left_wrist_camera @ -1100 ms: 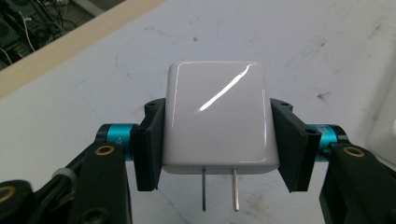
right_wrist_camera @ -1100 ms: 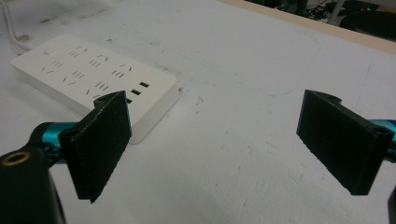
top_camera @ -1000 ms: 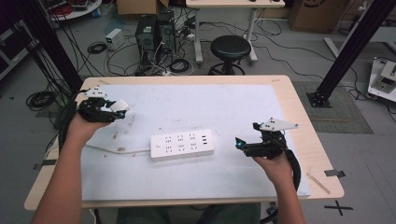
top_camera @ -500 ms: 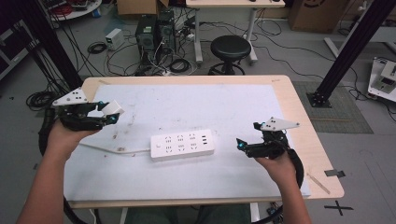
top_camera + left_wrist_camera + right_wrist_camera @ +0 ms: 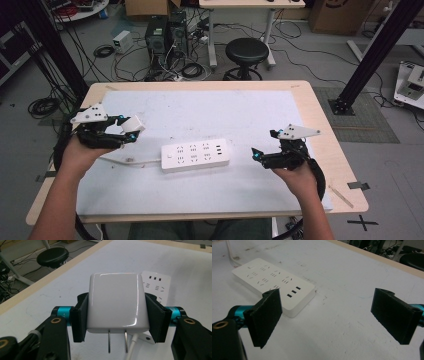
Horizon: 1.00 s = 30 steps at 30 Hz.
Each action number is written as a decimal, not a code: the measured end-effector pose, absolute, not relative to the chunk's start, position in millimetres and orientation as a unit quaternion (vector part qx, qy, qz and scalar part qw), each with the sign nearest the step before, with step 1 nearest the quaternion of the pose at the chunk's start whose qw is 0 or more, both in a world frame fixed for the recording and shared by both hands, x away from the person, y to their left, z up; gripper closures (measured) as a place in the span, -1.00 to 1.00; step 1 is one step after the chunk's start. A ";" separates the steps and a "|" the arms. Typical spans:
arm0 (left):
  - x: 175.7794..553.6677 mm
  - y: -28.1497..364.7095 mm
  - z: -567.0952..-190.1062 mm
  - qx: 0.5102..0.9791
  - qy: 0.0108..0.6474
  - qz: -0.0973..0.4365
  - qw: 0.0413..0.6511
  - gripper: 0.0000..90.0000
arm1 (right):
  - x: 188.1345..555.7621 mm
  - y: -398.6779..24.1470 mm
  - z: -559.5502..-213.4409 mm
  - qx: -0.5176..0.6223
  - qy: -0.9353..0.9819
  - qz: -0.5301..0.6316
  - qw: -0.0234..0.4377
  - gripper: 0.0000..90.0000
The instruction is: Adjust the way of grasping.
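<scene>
A white power strip (image 5: 196, 155) lies flat in the middle of the white mat, its cord (image 5: 127, 161) running off to the left. My left gripper (image 5: 131, 129) hovers above the mat's left side, shut on a white plug adapter (image 5: 133, 123). In the left gripper view the adapter (image 5: 116, 304) sits between both pads with its two metal prongs (image 5: 117, 340) pointing back at the camera, and the strip (image 5: 158, 286) lies beyond it. My right gripper (image 5: 255, 154) stands open just right of the strip, its pads (image 5: 265, 315) wide apart over bare mat, with the strip (image 5: 273, 281) ahead on the left.
The white mat (image 5: 210, 112) covers most of the wooden table (image 5: 320, 125). A black stool (image 5: 246, 52), computer towers (image 5: 162, 32) and loose cables stand on the floor beyond the far edge. A thin stick (image 5: 342, 195) lies near the table's front right corner.
My left hand has carried the adapter, first out to the left, then back right and toward the near edge, closer to the power strip. The right hand has stayed put.
</scene>
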<state>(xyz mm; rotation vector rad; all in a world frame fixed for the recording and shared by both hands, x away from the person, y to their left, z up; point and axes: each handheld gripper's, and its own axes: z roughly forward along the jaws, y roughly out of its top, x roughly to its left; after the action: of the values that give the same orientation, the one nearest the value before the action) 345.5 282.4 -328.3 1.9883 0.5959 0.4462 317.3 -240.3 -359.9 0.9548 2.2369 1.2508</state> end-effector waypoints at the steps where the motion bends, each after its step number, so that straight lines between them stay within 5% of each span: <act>1: 344.4 281.3 -328.8 0.819 0.242 0.184 0.487 -0.06 | 316.9 -239.7 -359.5 0.342 0.801 0.448 0.201 -0.78; 14: 335.1 256.1 -329.8 0.826 0.202 0.188 0.492 -0.06 | 315.8 -232.5 -355.1 0.335 0.802 0.455 0.191 -0.78; 30: 303.2 181.5 -354.6 0.838 0.059 0.192 0.507 -0.06 | 321.3 -173.5 -354.6 0.309 0.814 0.491 0.003 -0.78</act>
<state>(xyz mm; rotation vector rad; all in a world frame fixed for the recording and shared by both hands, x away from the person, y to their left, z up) 303.2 181.5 -354.6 2.0207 0.1417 0.4639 321.3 -173.5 -354.6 0.9695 2.5528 1.5398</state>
